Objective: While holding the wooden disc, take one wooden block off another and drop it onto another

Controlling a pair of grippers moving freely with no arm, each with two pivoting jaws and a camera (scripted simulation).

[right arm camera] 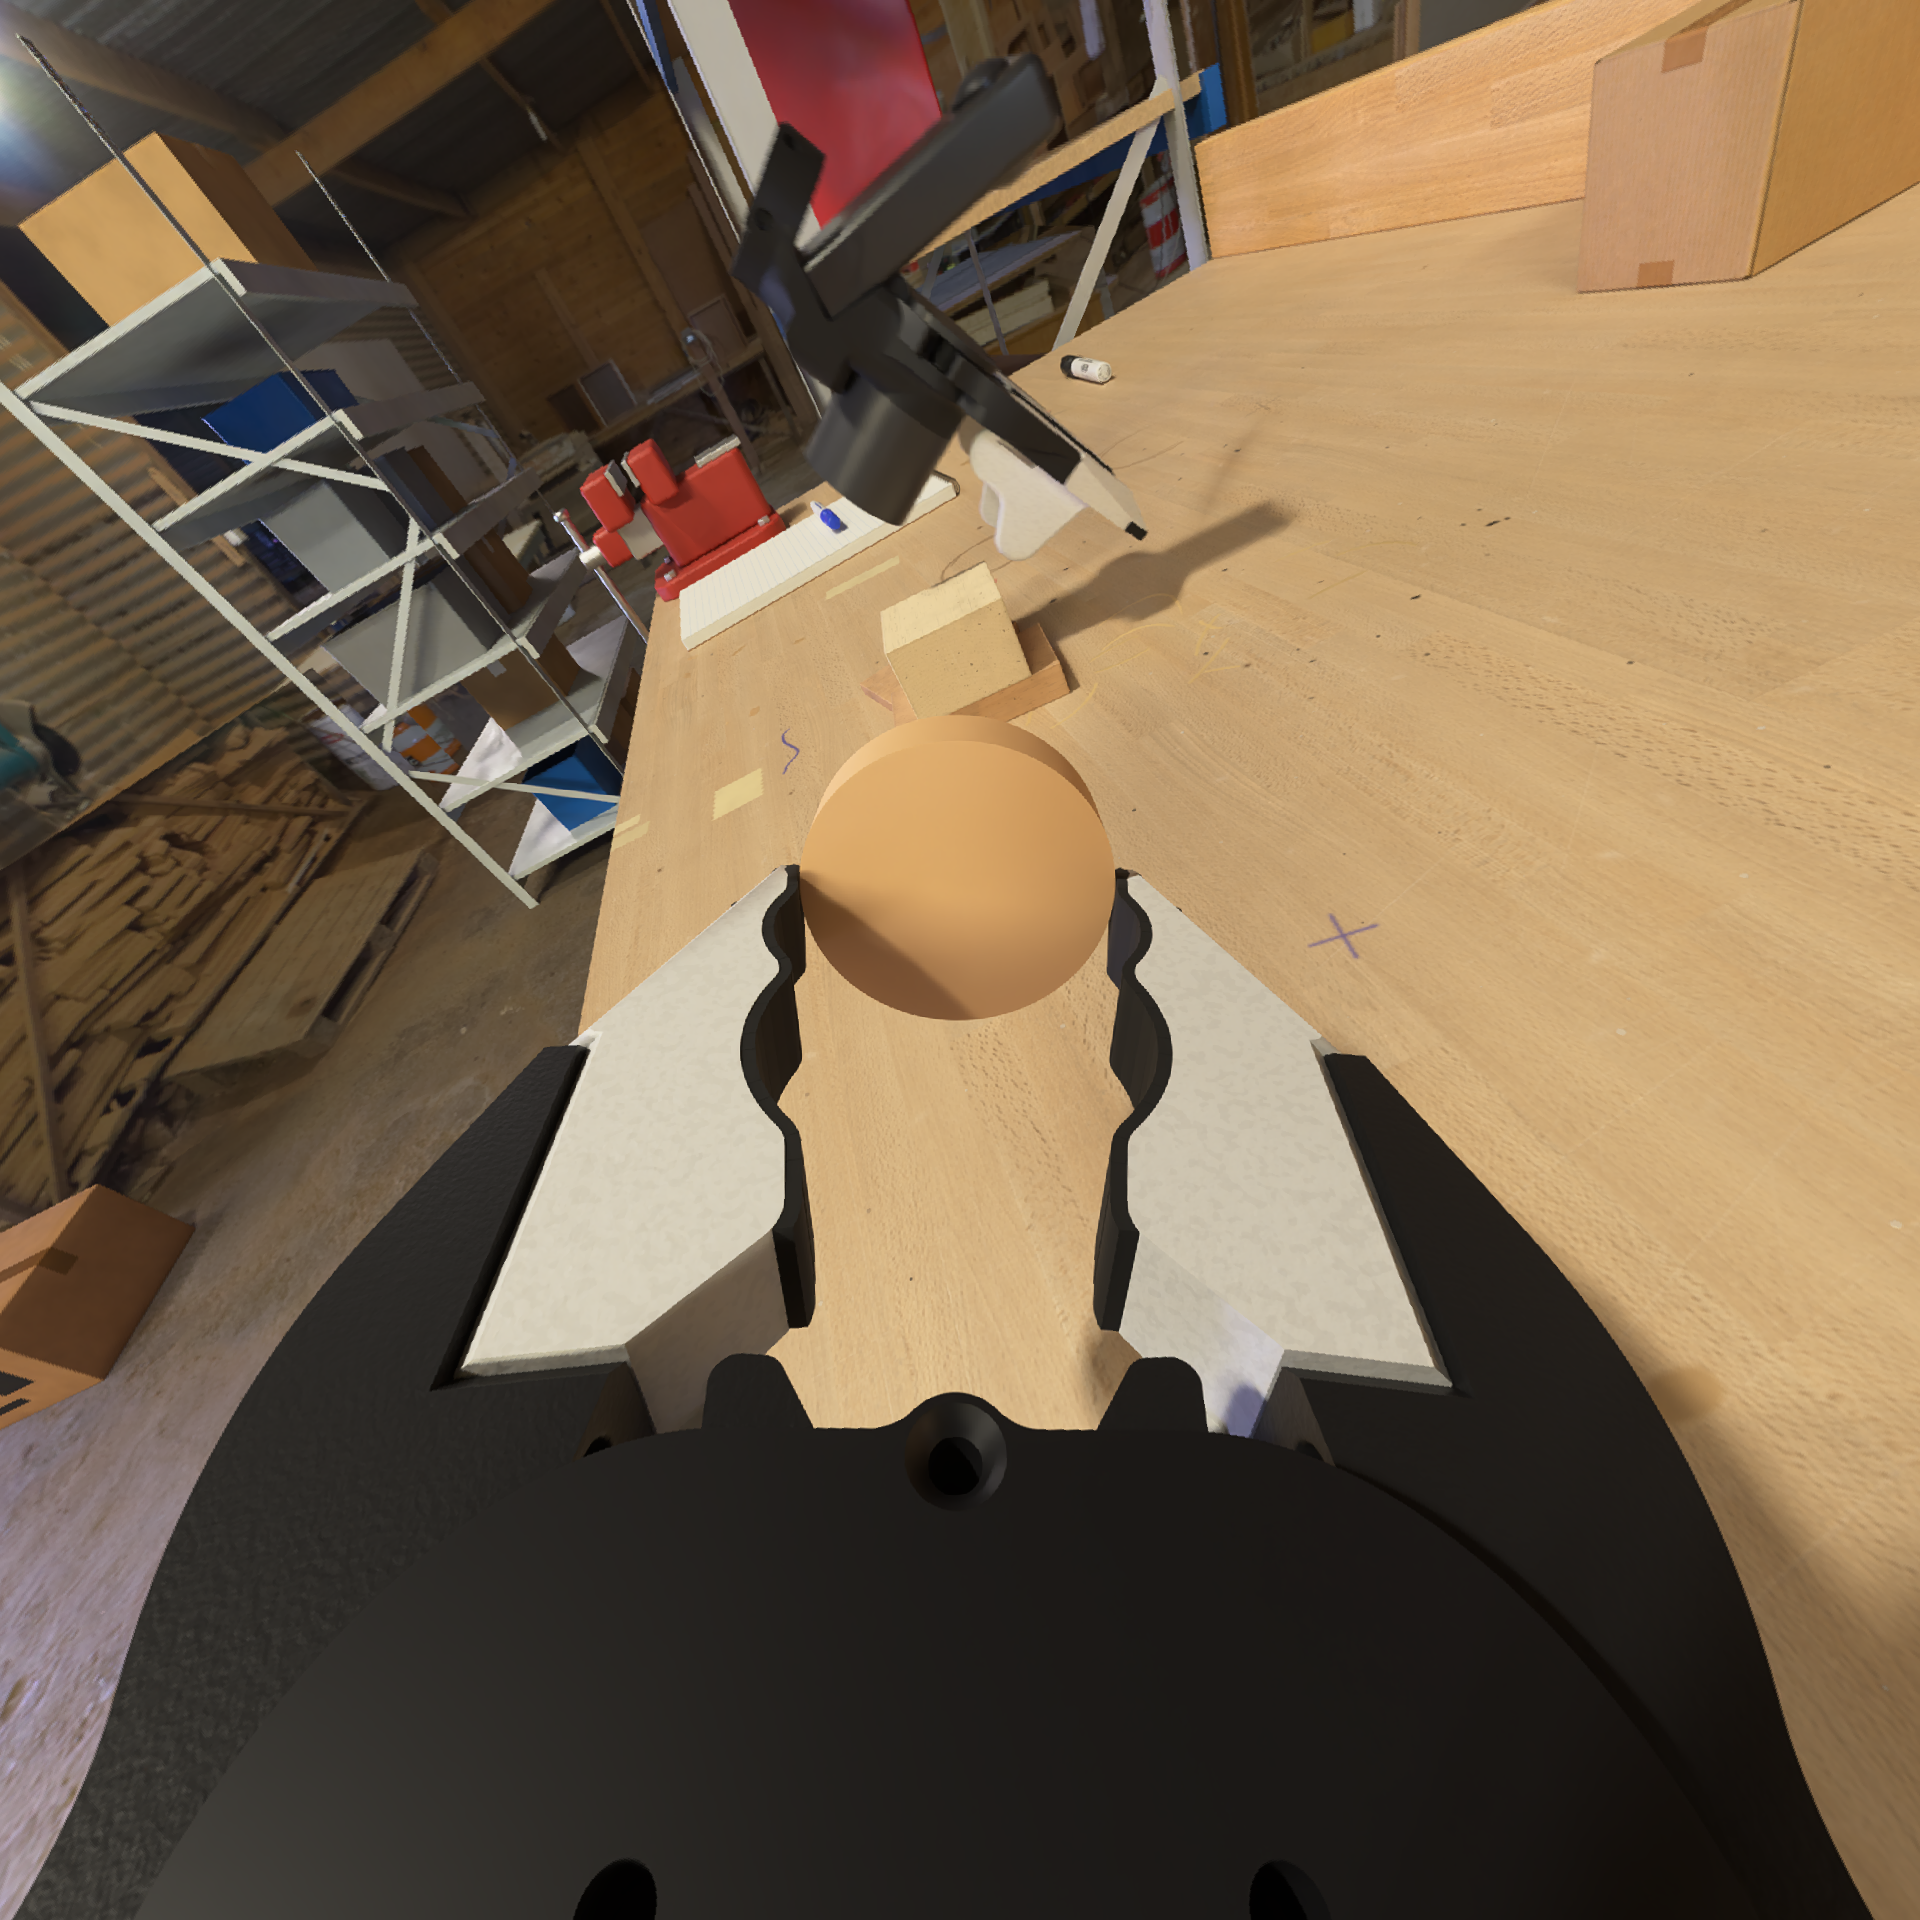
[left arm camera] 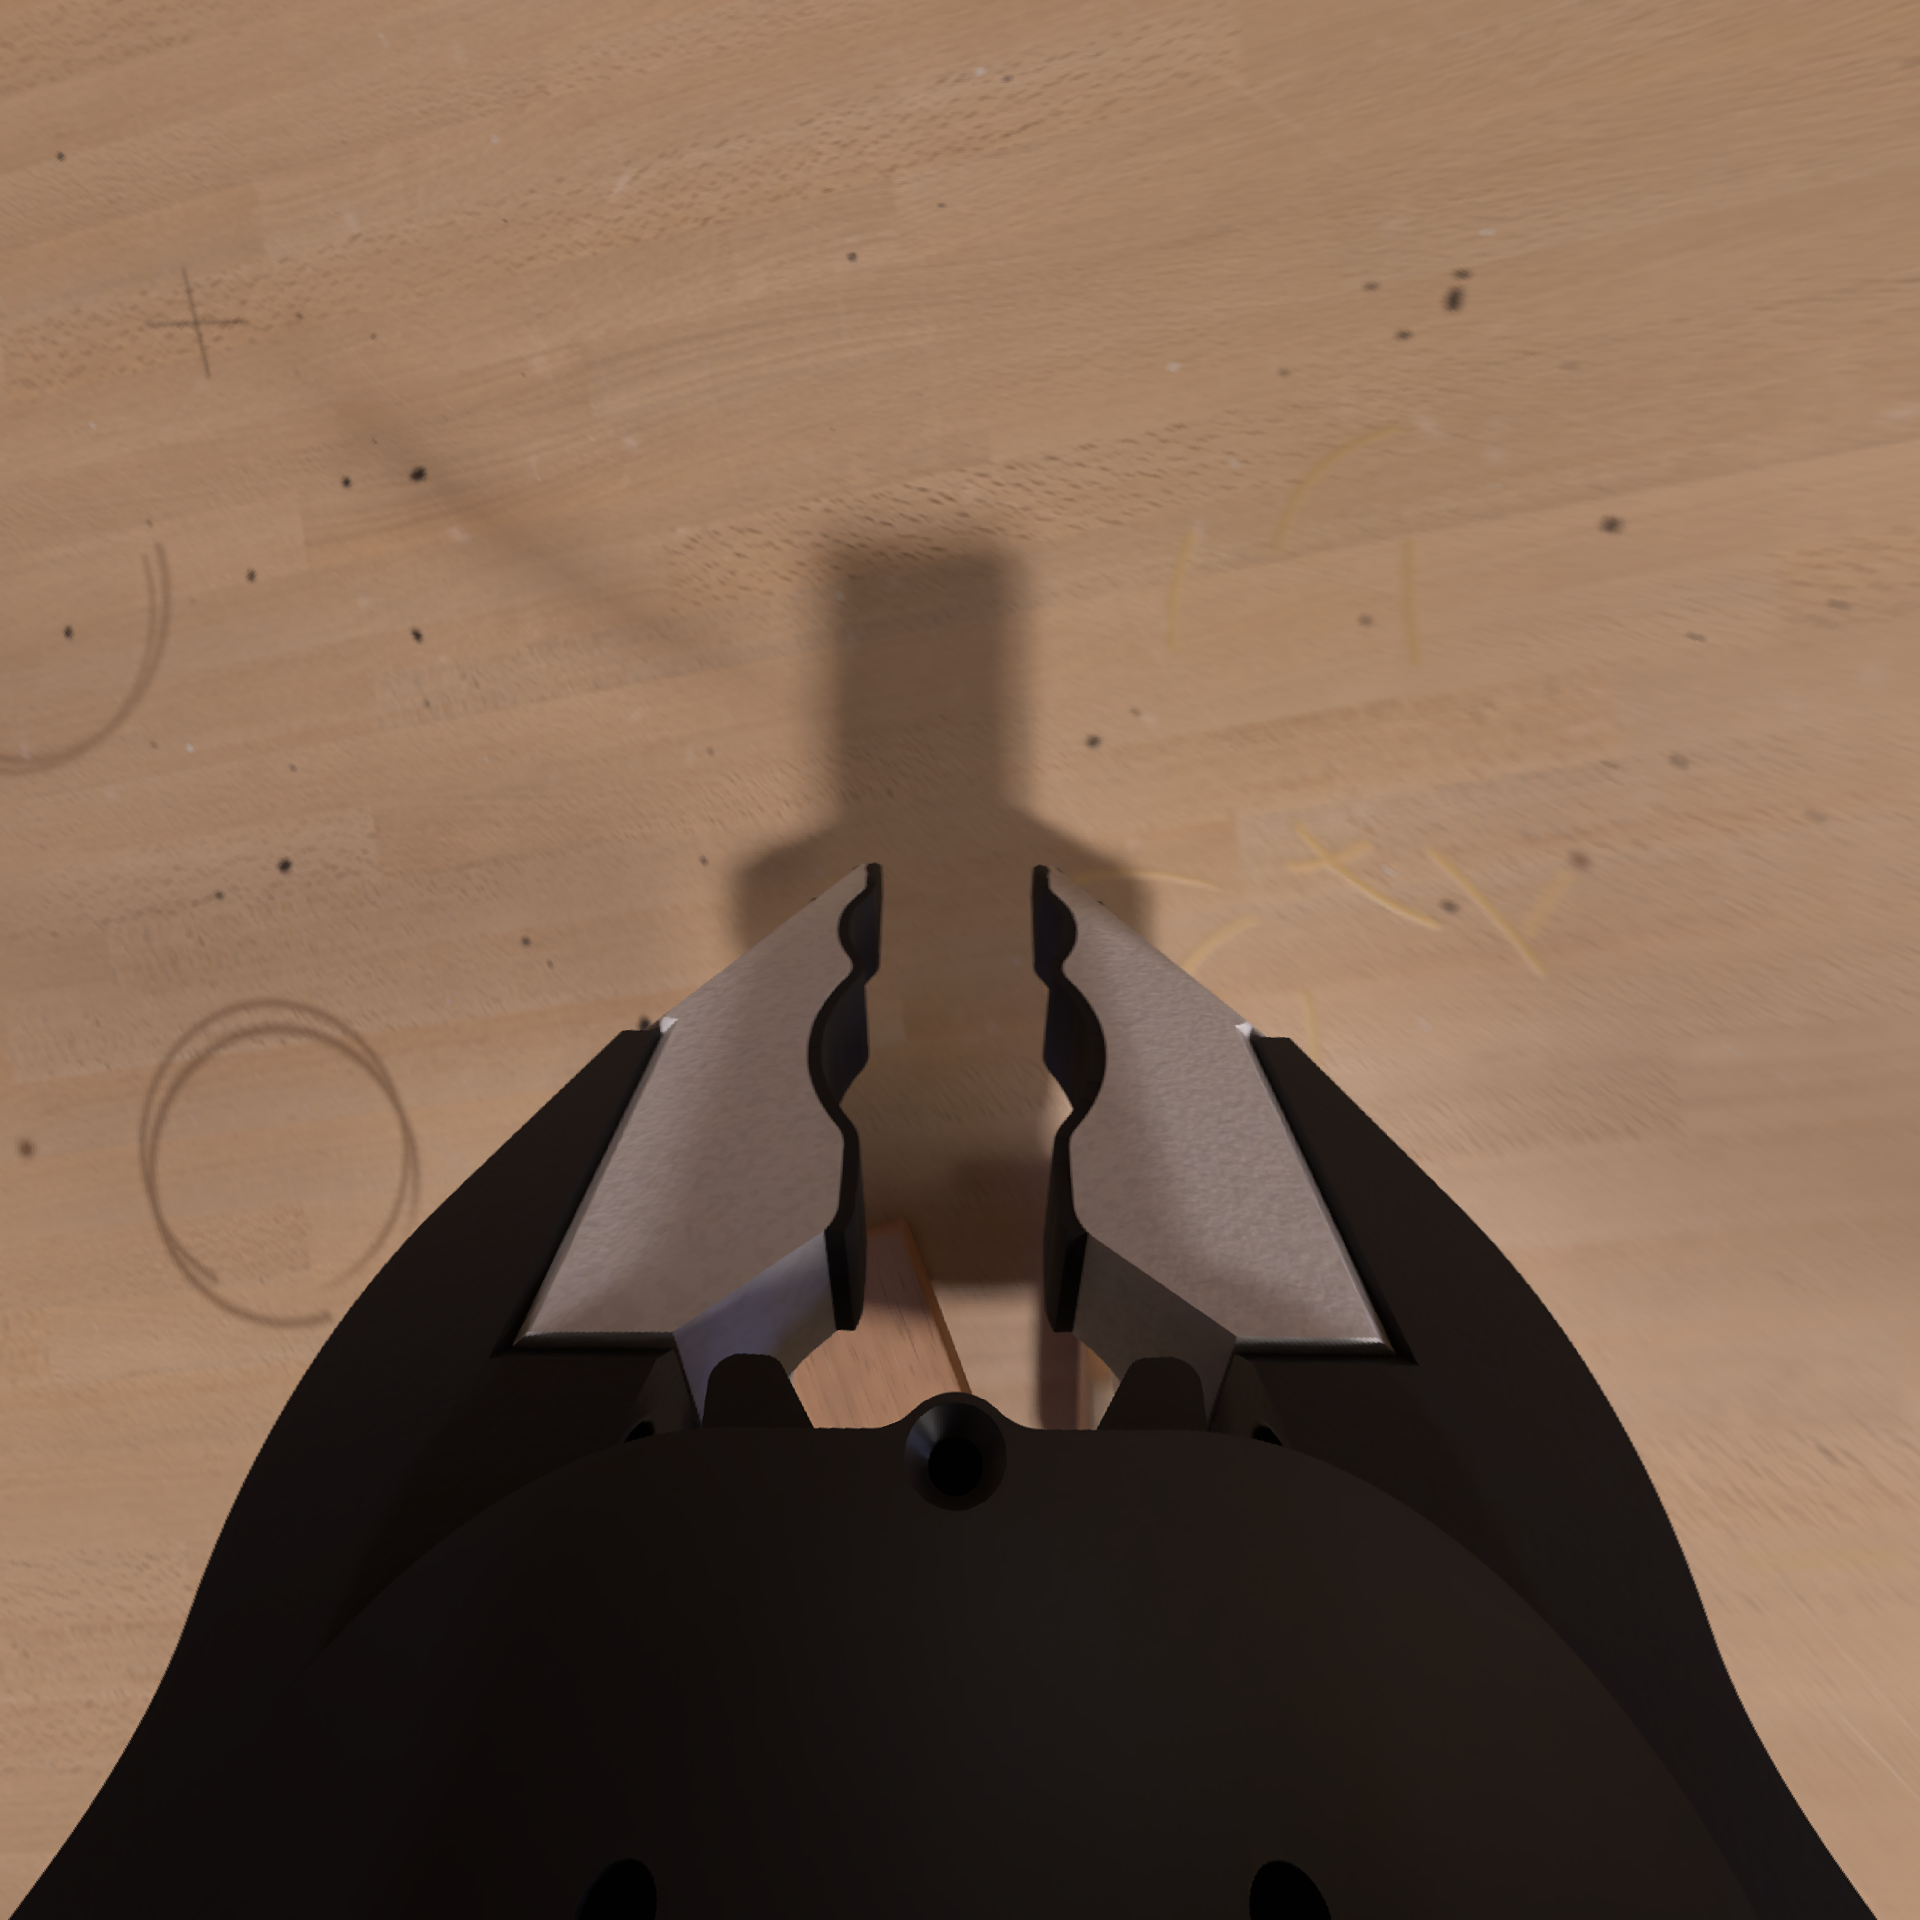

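Observation:
My right gripper [right arm camera: 956, 883] is shut on a round wooden disc [right arm camera: 956, 873] and holds it edge-on above the workbench [right arm camera: 1455, 727]. Beyond the disc, a pale wooden block [right arm camera: 951, 634] lies on a flat reddish-brown block [right arm camera: 1044, 670]. My left gripper [right arm camera: 1081, 525] hangs tilted above and just past this stack, apart from it. In the left wrist view my left gripper [left arm camera: 956, 883] points down at the bench, open and empty. Only a sliver of a wooden block [left arm camera: 894, 1330] shows below the finger roots.
A red vise [right arm camera: 686, 509] stands on a white board [right arm camera: 800, 571] at the bench's left edge, with a blue marker [right arm camera: 828, 516] beside it. A second marker [right arm camera: 1086, 367] and a cardboard box [right arm camera: 1745, 156] lie farther back. Metal shelves [right arm camera: 312, 468] stand left of the bench.

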